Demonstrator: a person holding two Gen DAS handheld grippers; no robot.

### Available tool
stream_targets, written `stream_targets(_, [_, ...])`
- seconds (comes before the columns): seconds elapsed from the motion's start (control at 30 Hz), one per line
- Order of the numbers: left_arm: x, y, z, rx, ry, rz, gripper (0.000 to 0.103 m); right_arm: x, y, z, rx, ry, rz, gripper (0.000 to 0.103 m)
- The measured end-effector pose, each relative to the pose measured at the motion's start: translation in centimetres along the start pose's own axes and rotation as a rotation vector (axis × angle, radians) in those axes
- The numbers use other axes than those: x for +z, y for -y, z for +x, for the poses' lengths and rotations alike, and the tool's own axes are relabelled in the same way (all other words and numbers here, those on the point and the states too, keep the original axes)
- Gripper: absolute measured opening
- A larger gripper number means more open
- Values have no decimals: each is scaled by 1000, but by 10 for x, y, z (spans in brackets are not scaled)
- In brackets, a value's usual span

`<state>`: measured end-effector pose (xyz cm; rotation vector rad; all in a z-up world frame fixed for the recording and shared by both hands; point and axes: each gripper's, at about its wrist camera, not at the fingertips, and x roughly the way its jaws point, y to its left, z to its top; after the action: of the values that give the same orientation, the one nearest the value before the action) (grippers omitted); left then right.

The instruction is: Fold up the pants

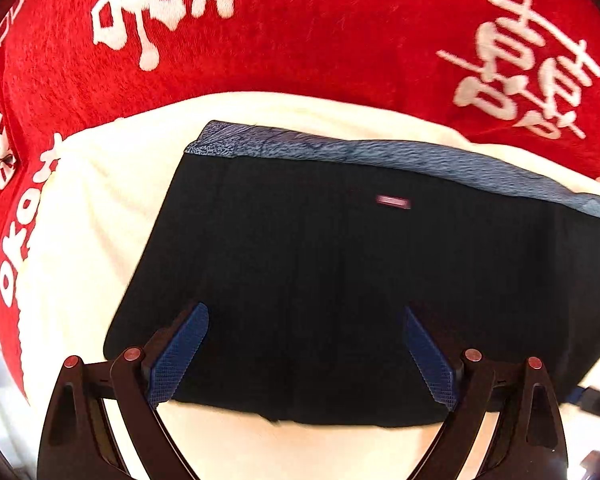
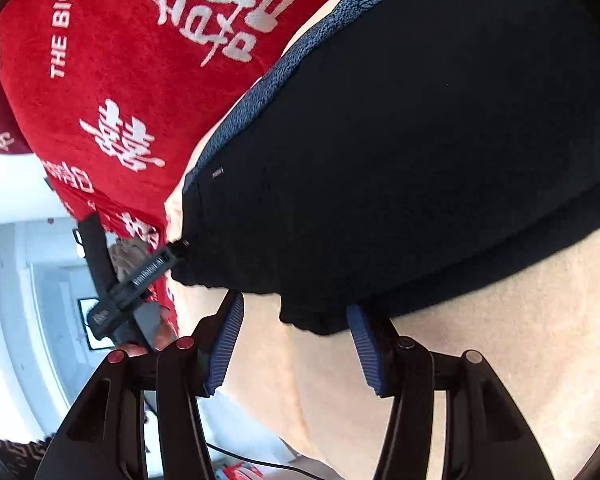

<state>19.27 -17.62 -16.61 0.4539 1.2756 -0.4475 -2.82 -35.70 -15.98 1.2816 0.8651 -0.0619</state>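
Observation:
The black pants (image 1: 340, 280) lie folded into a rectangle on a cream cloth (image 1: 100, 208), with a blue textured waistband (image 1: 380, 152) along the far edge and a small pink label (image 1: 393, 202). My left gripper (image 1: 306, 320) is open, its blue pads above the near part of the pants. In the right wrist view the pants (image 2: 420, 140) fill the upper right. My right gripper (image 2: 296, 312) is open with a corner of the pants between its fingers. The left gripper (image 2: 140, 280) shows at the pants' left corner.
A red blanket with white characters (image 1: 320, 40) lies beyond the cream cloth and also shows in the right wrist view (image 2: 120, 80). The cream cloth (image 2: 480, 340) spreads below the pants. A white room and a cable (image 2: 260, 462) show past the bed's edge.

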Motion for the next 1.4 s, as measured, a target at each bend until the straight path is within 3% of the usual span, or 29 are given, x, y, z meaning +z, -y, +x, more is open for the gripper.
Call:
stream_targets(0.03, [1, -1, 6, 11, -2, 10, 97, 5, -2, 5, -7, -13, 3, 27])
stream_targets(0.07, [0, -1, 10, 14, -5, 28, 97, 7, -6, 9, -26, -29, -4, 7])
stream_targets(0.2, [-10, -7, 6, 14, -6, 100, 96, -5, -28, -7, -17, -17, -81, 7])
stream_targets(0.33, [-28, -22, 9, -14, -16, 118, 97, -17, -5, 11, -99, -70, -46, 7])
stream_targets(0.43, [-31, -18, 8, 14, -6, 147, 97, -16, 2, 11, -88, -83, -32, 7])
stream_targets(0.5, [-31, -16, 4, 26, -22, 154, 96, -18, -7, 4, -142, -127, -63, 14])
stream_targets(0.57, [-27, -13, -8, 21, -28, 145, 96, -17, -19, -11, -199, -143, -136, 14])
stream_targets(0.67, [-10, 0, -28, -17, 43, 164, 96, 12, -44, -36, -252, -62, -259, 14])
stream_targets(0.73, [8, 13, -28, -24, 84, 181, 96, 50, -55, -36, -269, -18, -290, 17])
stream_targets(0.87, [44, 25, 6, 72, 103, 168, 96, 99, -61, -8, -363, -10, -380, 17])
stream_targets(0.97, [54, 6, 39, 134, 68, 109, 98, 117, -45, 12, -458, -43, -414, 16])
stream_targets(1.03, [57, -13, 49, 97, 73, 42, 103, 127, -38, 7, -452, 7, -427, 2])
stream_targets(1.07, [57, -21, 51, 85, 74, 31, 103, 138, -33, 2, -460, 40, -397, 0])
stream_targets(1.13, [62, -23, 54, 90, 73, 54, 103, 152, -25, -10, -428, 88, -316, 0])
stream_targets(1.17, [63, -27, 52, 98, 66, 63, 103, 156, -23, -19, -462, 121, -273, 0])
stream_targets(1.27, [65, -31, 42, 142, 33, 42, 103, 150, -24, -47, -452, 136, -237, 15])
stream_targets(1.33, [56, -26, 27, 135, 18, 30, 103, 132, -21, -75, -437, 142, -252, 44])
stream_targets(1.4, [46, -11, 11, 92, 26, 51, 103, 112, -9, -107, -430, 152, -248, 48])
